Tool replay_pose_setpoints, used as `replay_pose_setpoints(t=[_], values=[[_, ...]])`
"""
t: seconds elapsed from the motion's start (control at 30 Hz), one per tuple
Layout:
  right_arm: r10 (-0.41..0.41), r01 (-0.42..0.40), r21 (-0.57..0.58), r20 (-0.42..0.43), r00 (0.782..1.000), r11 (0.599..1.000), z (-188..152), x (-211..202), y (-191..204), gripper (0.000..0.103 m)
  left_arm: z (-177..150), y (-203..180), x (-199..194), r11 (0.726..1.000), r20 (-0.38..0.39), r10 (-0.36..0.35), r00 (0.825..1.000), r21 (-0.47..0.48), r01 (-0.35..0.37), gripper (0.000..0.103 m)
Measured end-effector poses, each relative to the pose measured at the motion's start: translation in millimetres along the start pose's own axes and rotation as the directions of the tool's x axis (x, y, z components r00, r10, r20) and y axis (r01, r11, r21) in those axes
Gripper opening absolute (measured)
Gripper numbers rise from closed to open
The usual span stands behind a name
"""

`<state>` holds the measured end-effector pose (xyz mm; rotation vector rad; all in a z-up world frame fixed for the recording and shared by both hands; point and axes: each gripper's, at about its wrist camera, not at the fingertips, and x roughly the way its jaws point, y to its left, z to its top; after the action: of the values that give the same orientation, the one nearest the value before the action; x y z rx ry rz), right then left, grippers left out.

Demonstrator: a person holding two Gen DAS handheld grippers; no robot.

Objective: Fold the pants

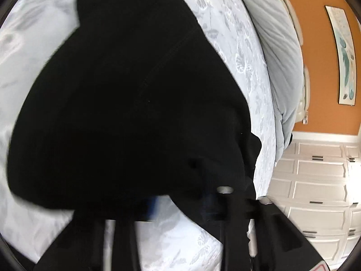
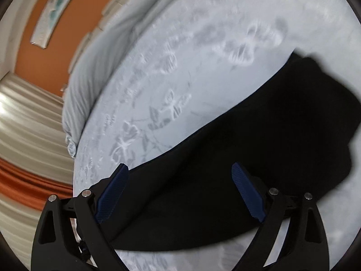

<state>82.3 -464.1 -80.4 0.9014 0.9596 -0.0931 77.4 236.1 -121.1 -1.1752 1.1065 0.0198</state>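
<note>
The pants (image 1: pixel 126 103) were just a big black blob on the bed (image 1: pixel 237 52), honestly hard to read any seams or legs in them, apart from one faint stitched line. In the left wrist view the left gripper (image 1: pixel 180 203) was mostly lost: black parts against black cloth, blurred, only a sliver of blue pad and a metal pin showing. Its jaws looked drawn nearly together with a fold of the pants bunched over them, so pinching the cloth as far as I could tell.

The right gripper (image 2: pixel 180 192) was way clearer. Its jaws were spread wide, blue pads (image 2: pixel 112 192) on either side, with the pants lying under and between them, not pressed. The far end of the pants ran out past the right jaw into blur. Wall art (image 1: pixel 343 56) and drawers (image 1: pixel 320 180) sat off beyond the bed.
</note>
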Motion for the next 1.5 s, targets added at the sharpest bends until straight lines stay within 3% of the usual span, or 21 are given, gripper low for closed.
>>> replay_pose_setpoints(t=[0.07, 0.1, 0.13, 0.23, 0.33, 0.4, 0.47, 0.53, 0.67, 0.7, 0.73, 0.8, 0.87, 1.03, 1.07, 1.1, 1.17, 1.23, 1.33, 1.43, 1.5], values=[[-0.051, 0.051, -0.020, 0.028, 0.998, 0.998, 5.9, 19.5, 5.0, 0.061, 2.7, 2.5, -0.8, 1.000, 0.000, -0.016, 1.000, 0.005, 0.016, 0.010], [-0.078, 0.080, -0.052, 0.042, 0.996, 0.995, 10.6, 26.5, 10.2, 0.019, 3.4, 1.2, -4.1, 1.000, 0.003, -0.022, 1.000, 0.022, 0.022, 0.007], [-0.093, 0.095, -0.061, 0.044, 0.995, 0.994, 14.1, 29.5, 12.4, 0.003, 4.8, -2.5, -9.2, 0.998, 0.014, -0.031, 0.999, 0.051, 0.030, 0.006], [0.047, -0.035, -0.073, 0.176, 0.983, 0.997, 23.7, -7.6, 30.2, 0.003, 6.4, -18.7, -29.5, 0.987, 0.054, -0.102, 0.993, 0.128, 0.095, 0.005], [0.190, -0.106, -0.272, 0.306, 0.933, 0.956, 6.6, -83.2, 70.4, 0.003, 16.8, -45.9, -52.9, 0.956, 0.104, -0.172, 0.980, 0.256, 0.141, 0.003], [0.145, -0.053, -0.299, 0.293, 0.945, 0.953, -9.5, -92.9, 60.9, 0.004, 22.1, -50.0, -60.8, 0.948, 0.149, -0.143, 0.978, 0.304, 0.093, 0.004], [-0.025, 0.057, -0.223, 0.142, 0.990, 0.973, -22.3, -63.6, 18.7, 0.005, 27.2, -40.6, -51.3, 0.955, 0.124, -0.064, 0.990, 0.294, 0.025, 0.004], [-0.150, 0.146, -0.146, -0.020, 0.988, 0.978, -28.4, -31.2, -22.3, 0.005, 30.4, -22.8, -30.1, 0.973, 0.048, 0.004, 0.999, 0.230, -0.015, 0.004], [-0.174, 0.172, -0.100, -0.008, 0.985, 0.980, -26.7, -43.1, -47.5, 0.012, 21.6, -19.0, -21.0, 0.969, 0.048, 0.081, 0.996, 0.228, -0.090, 0.004], [-0.159, 0.162, -0.081, 0.037, 0.987, 0.984, -24.0, -55.3, -46.7, 0.020, 18.1, -21.6, -23.0, 0.966, 0.062, 0.083, 0.995, 0.240, -0.096, 0.005], [-0.140, 0.146, -0.074, 0.072, 0.987, 0.987, -22.3, -62.7, -45.3, 0.052, 14.4, -20.8, -30.2, 0.963, 0.079, 0.085, 0.993, 0.251, -0.102, 0.005], [-0.120, 0.135, -0.083, 0.168, 0.978, 0.987, -18.9, -77.0, -32.6, 0.093, 10.2, -23.3, -32.3, 0.958, 0.097, 0.099, 0.990, 0.258, -0.121, 0.006], [-0.156, 0.201, -0.174, 0.241, 0.958, 0.964, -19.9, -77.5, -5.5, 0.093, 8.2, -22.8, -31.8, 0.959, 0.104, 0.112, 0.988, 0.249, -0.135, 0.006], [-0.271, 0.379, -0.515, 0.274, 0.923, 0.769, -40.2, -30.7, 60.4, 0.088, 15.5, -26.2, -26.2, 0.950, 0.126, 0.138, 0.982, 0.262, -0.167, 0.006], [-0.297, 0.393, -0.545, 0.259, 0.919, 0.741, -41.0, -12.9, 65.3, 0.080, 16.1, -28.1, -23.7, 0.947, 0.129, 0.141, 0.982, 0.273, -0.172, 0.006], [-0.315, 0.384, -0.562, 0.220, 0.923, 0.732, -38.5, 5.4, 66.2, 0.043, 17.1, -29.9, -22.8, 0.942, 0.132, 0.146, 0.980, 0.283, -0.179, 0.005], [-0.347, 0.377, -0.527, 0.159, 0.924, 0.762, -26.6, 22.4, 58.1, 0.008, 19.1, -30.5, -18.0, 0.941, 0.132, 0.144, 0.981, 0.290, -0.177, 0.004], [-0.221, 0.294, -0.418, 0.215, 0.951, 0.860, -5.8, -13.4, 57.7, 0.002, 22.8, -35.7, -19.7, 0.939, 0.152, 0.122, 0.981, 0.302, -0.164, 0.004], [0.027, 0.064, -0.255, 0.339, 0.940, 0.965, 9.5, -103.5, 46.1, 0.002, 24.0, -49.3, -43.4, 0.932, 0.201, -0.009, 0.980, 0.357, -0.065, 0.003], [-0.075, 0.128, -0.149, 0.321, 0.944, 0.980, 8.2, -112.2, -3.3, 0.003, 27.1, -51.4, -46.9, 0.913, 0.218, 0.022, 0.976, 0.393, -0.108, 0.004], [-0.196, 0.203, -0.040, 0.136, 0.971, 0.978, 0.9, -78.8, -62.4, 0.003, 32.3, -38.4, -25.1, 0.921, 0.153, 0.124, 0.980, 0.351, -0.171, 0.004]])
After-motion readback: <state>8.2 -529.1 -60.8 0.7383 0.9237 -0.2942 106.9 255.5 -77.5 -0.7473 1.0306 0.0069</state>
